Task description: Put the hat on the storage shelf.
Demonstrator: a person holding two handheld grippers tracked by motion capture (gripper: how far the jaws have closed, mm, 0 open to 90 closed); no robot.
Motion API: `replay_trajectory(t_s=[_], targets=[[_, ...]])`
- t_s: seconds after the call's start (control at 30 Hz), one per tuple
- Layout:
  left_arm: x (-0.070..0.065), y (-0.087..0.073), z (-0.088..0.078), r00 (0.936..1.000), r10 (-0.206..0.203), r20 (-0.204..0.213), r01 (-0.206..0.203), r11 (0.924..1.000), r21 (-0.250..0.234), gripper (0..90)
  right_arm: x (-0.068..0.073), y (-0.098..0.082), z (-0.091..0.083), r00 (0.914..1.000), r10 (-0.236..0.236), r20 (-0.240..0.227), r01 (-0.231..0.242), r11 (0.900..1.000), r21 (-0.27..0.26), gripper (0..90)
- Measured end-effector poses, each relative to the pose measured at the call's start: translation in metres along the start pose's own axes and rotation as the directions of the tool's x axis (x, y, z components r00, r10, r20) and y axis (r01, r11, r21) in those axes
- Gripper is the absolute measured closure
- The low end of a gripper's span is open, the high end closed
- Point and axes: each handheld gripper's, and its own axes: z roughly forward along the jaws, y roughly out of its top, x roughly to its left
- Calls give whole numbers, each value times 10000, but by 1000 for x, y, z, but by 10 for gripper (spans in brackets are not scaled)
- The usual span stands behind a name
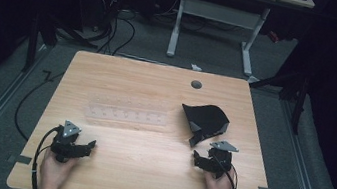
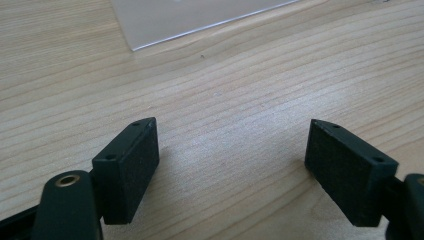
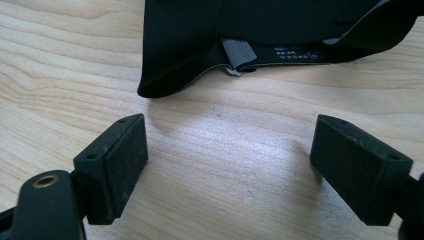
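- Left tongs (image 1: 89,146) sit near the front-left of the light wooden table (image 1: 143,182), jaws spread wide, nothing between them; the left gripper view has bare wood grain between the pads.
- Right tongs (image 1: 195,159) sit near the front-right, jaws also spread, empty.
- Nearest thing to the right tongs: a black soft fabric piece with a grey lining and a printed label strip (image 1: 206,118), lying crumpled on the table right of centre, just ahead of those tongs. In the right gripper view its folded hem (image 3: 165,82) lies just beyond the jaw tips, not touching.
- Handling guess: light, limp, no stiffness. It will drape and fold once lifted, not fragile. The cloth should grip fine in the pads, but a thin single layer could slip out.
- Best hold: the near folded hem or the grey lined corner (image 3: 235,55), where layers are doubled. Come in low along the table so one jaw gets under the edge.
- A clear flat plastic sheet with small marks (image 1: 125,113) lies left of centre, well apart from the fabric; its corner shows ahead of the left tongs (image 2: 150,30).
- Room: open wood between both tongs and in front of the fabric. The right table edge is near the fabric, so drag inward, not outward. The grey round grommet (image 1: 196,84) near the back is out of the way.
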Motion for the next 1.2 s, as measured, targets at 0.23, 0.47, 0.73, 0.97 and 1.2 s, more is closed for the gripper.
replay_trajectory(t_s=[0.23,0.47,0.73,0.97,1.2], targets=[[0,0,0,10000,-3,0,3,10000,0,222,0,0,0,10000,7,13,-7,10000,-2,156],[0,0,0,10000,-6,-1,6,10000,-2,221,0,-1,-1,10000,-15,-14,15,10000,6,155],[0,0,0,10000,-6,-2,6,10000,-5,221,0,-2,-3,9999,-95,-132,95,10000,-4,202],[0,0,0,10000,-37,-3,37,10000,-15,222,-1,-4,-7,9998,-133,-145,131,9998,-154,309],[0,0,0,10000,-11,-6,11,10000,-5,222,-5,-6,-19,9996,92,-260,-106,9984,-551,363]])
